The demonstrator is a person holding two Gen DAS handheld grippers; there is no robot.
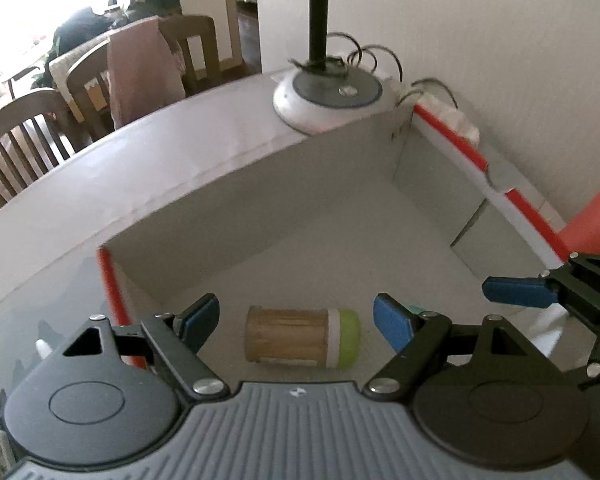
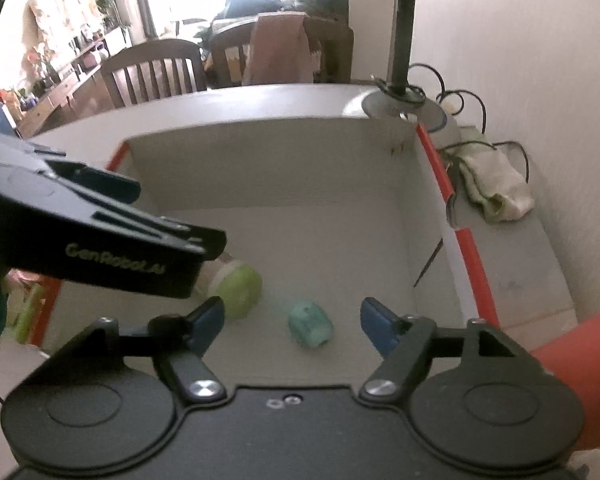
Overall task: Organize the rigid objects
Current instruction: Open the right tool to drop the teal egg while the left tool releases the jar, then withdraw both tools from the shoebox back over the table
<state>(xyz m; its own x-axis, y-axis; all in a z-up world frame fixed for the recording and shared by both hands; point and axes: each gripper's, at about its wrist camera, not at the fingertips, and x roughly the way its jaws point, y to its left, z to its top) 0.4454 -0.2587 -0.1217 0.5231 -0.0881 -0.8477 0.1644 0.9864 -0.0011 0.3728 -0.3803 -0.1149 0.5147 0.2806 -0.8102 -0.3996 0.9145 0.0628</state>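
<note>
A toothpick jar [image 1: 302, 337] with a green lid lies on its side on the floor of a white cardboard box [image 1: 260, 200] with red edges. My left gripper [image 1: 296, 320] is open above the box, its blue fingers either side of the jar and apart from it. In the right wrist view the jar's green lid [image 2: 240, 288] shows, partly hidden by the left gripper's body [image 2: 100, 232]. A small teal object [image 2: 311, 327] lies on the box floor [image 2: 320, 248]. My right gripper [image 2: 292, 324] is open over it, not touching. One of its fingers [image 1: 516, 291] shows in the left wrist view.
A lamp base [image 1: 328, 96] with a black pole and cables stands behind the box on the grey table [image 1: 60, 220]. A crumpled cloth [image 2: 496, 188] lies to the right of the box by the wall. Wooden chairs [image 1: 20, 148] stand beyond the table. An orange-red sleeve [image 2: 572, 360] is at right.
</note>
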